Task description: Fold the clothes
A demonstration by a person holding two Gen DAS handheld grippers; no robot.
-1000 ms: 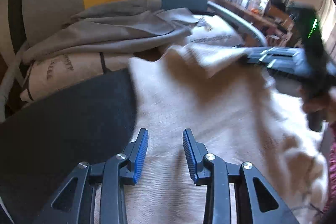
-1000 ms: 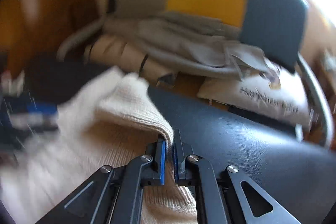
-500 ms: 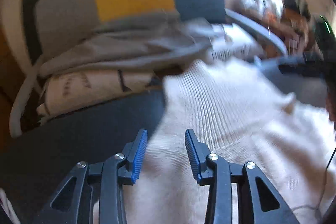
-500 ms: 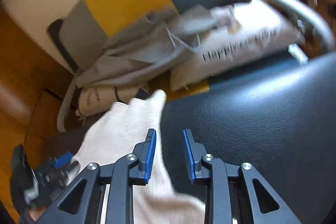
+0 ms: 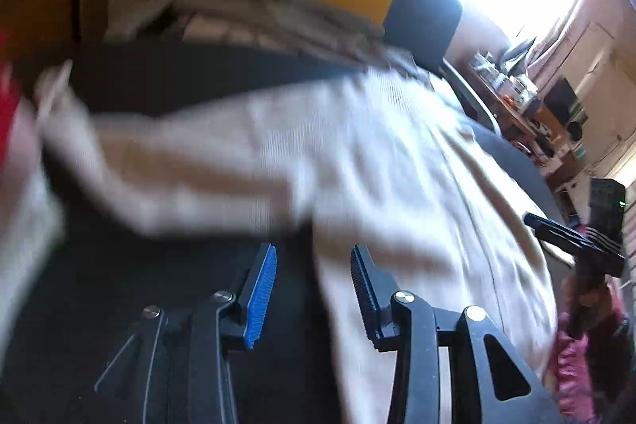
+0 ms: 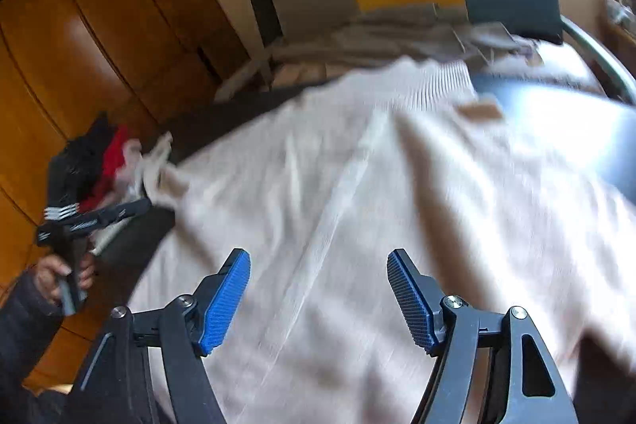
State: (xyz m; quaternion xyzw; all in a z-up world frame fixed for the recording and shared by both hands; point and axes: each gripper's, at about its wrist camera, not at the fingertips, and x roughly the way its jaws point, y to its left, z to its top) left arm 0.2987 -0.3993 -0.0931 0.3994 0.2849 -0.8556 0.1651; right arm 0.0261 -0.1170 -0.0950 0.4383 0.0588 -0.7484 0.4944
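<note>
While sweater (image 6: 357,193) is lying across dark seat (image 6: 564,114), your right gripper (image 6: 318,299) and left gripper (image 5: 312,295) are opening, gripping nothing.

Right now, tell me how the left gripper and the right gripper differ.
1. The right gripper has wider-spread jaws; the left gripper shows a narrower gap. Both are opening.
2. The right gripper is wholly over the cream sweater; the left gripper straddles the sweater's edge, one finger over the dark surface.
3. The left gripper's view is tilted; the right's looks more level.
Shared: black frames, blue ribbed pads, nothing gripped.
</note>
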